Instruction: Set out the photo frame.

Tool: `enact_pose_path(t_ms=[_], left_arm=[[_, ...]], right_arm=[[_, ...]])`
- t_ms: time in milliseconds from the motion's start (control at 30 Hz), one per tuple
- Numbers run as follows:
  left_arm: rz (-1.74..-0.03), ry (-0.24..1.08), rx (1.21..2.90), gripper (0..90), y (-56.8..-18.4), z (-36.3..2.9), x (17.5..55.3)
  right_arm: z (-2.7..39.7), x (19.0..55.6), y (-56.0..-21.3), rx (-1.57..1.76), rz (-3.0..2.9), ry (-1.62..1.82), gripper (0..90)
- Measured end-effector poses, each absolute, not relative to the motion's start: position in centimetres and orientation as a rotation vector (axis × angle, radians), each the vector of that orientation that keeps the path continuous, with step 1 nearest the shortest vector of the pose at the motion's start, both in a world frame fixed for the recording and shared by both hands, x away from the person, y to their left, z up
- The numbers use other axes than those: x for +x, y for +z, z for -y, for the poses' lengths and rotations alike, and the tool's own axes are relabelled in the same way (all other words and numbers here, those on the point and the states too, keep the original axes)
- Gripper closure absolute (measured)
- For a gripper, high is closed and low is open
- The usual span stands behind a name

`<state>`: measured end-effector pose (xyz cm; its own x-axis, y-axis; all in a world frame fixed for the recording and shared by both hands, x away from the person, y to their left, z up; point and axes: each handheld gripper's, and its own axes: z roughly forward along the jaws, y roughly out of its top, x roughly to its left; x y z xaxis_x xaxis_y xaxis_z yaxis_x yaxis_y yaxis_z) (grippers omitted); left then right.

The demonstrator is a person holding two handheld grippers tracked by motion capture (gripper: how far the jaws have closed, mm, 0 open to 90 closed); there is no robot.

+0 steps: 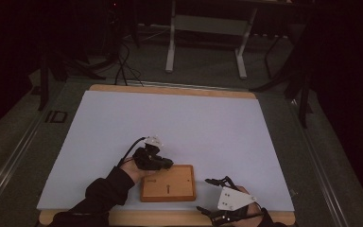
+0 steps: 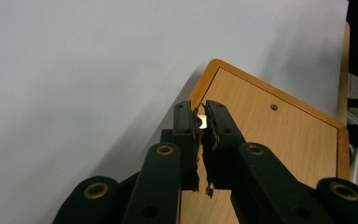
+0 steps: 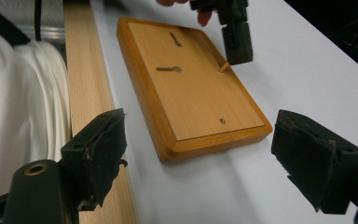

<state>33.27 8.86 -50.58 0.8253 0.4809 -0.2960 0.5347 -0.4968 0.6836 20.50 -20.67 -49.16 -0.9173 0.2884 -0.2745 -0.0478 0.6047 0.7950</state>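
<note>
Jaws on your left gripper [image 1: 166, 163] are closed, pinching something small and pale at the wooden board's [image 1: 168, 183] far-left edge. Right gripper [image 1: 217, 194] stands open, just right of the board. Board looks stiff, flat, fairly light; grab its raised rim.

1. The wooden board [image 1: 168, 183] is a flat rectangular slab of light wood with a darker, rounded rim and a paler recessed face.
2. It lies flat on the bench, its near edge close to the bench's front edge.
3. Its face carries two dark slots [image 3: 169, 69] and a small round hole [image 3: 222, 121] near one corner.
4. A small wooden peg [image 3: 223, 66] stands tilted at the board's far edge, pinched between the left fingers [image 3: 238, 44].
5. The board lies ahead of the right fingers [image 3: 101, 156], apart from them, between their two tips as that gripper's view shows.
</note>
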Motion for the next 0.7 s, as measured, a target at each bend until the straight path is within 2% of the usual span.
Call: enact_pose_path(t_ms=[500,700], left_arm=[[-0.756,-0.179,2.163,84.6,-50.8,-9.2,34.5],[-0.754,-0.196,2.161,84.6,-50.8,-9.2,34.7]], right_arm=[[18.3,18.9,-50.7,-0.068,-2.372,0.905,25.6],[17.3,18.5,-51.5,-0.13,-2.329,0.819,32.1]])
